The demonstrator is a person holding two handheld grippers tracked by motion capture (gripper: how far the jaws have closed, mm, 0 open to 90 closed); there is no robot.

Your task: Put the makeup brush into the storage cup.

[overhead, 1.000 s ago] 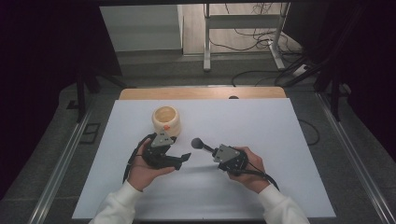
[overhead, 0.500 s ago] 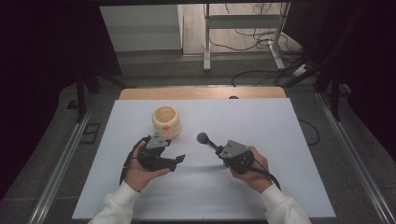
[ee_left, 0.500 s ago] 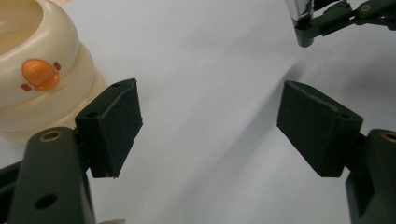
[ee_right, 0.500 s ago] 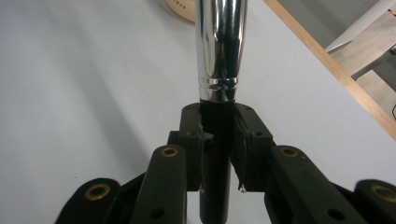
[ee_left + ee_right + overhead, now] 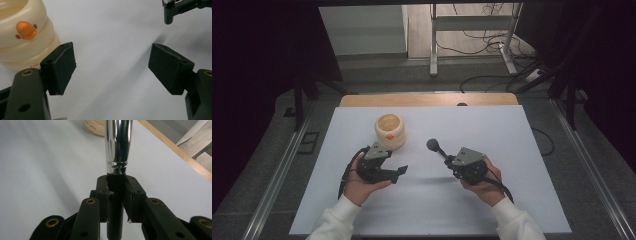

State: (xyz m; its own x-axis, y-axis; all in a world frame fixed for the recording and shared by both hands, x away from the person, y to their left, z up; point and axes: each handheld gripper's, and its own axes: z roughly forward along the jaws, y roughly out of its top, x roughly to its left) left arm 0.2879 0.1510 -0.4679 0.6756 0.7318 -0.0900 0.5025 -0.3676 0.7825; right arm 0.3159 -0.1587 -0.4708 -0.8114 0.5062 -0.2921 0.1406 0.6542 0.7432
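on the table (image 5: 512,200): one cup (image 5: 390,131); one brush (image 5: 436,148); two claws.

I hold a brush (image 5: 436,148) between my right fingers (image 5: 130,195): they are clamped on its black handle, just below a bright chrome ferrule that widens as it runs away from me. Its dark, rounded head points up and away toward the far left, lifted off the white bench (image 5: 512,150). The cream pot (image 5: 390,131) stands upright on the bench, near the brush head and beyond my left hand (image 5: 362,182). It is squat and ribbed in stacked rings, open at the top, with a small orange duck-bill mark on its side.
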